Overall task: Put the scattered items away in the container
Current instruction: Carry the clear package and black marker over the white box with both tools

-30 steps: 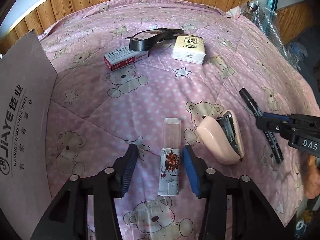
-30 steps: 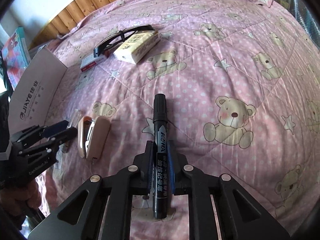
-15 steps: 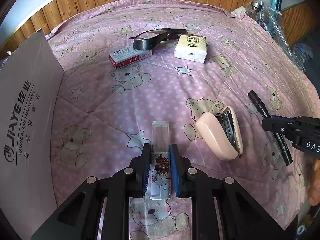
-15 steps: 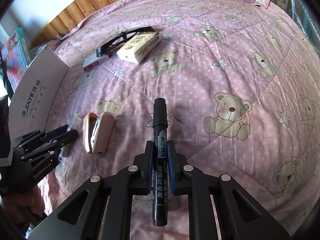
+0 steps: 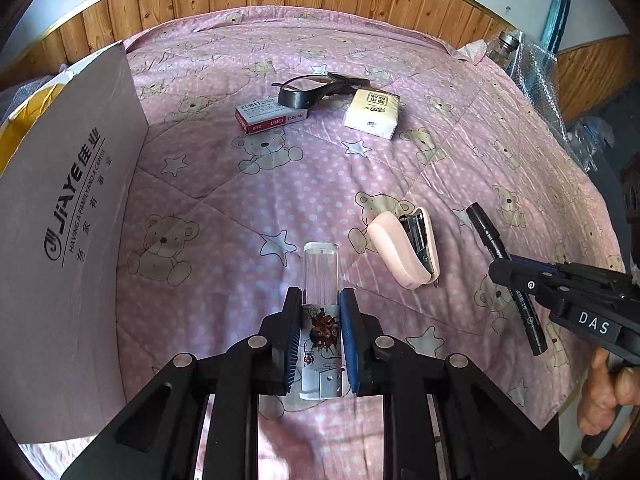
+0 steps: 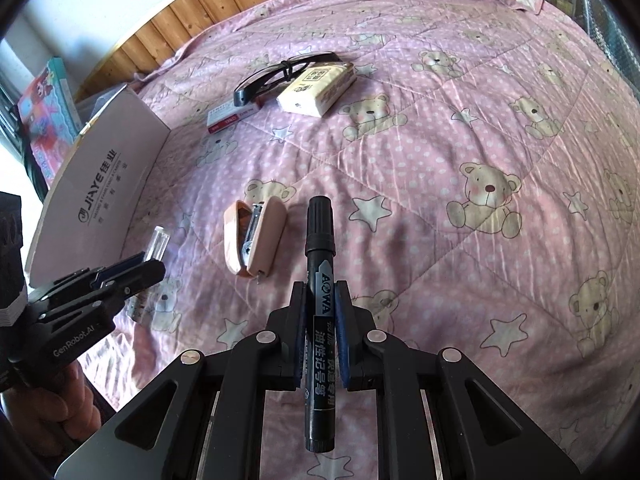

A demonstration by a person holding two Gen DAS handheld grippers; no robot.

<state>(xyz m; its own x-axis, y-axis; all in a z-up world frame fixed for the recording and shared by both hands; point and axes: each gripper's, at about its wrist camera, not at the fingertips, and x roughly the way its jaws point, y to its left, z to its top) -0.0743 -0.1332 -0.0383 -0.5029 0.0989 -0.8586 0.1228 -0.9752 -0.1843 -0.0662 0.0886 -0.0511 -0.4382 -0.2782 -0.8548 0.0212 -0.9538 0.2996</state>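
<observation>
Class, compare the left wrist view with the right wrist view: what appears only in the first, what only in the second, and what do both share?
Only the left wrist view shows the cartoon print on the clear tube in the left gripper, and a glass jar past the bed. Only the right wrist view shows the marker label in the right gripper, and a colourful book behind the box. Both show the stapler, staple box, glasses, tissue pack and cardboard box.

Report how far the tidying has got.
Nothing visibly sits in the cardboard box yet. In hand: left gripper clamps the clear tube; right gripper clamps the black marker. Left on the quilt: pink stapler, staple box, glasses, tissue pack.
</observation>
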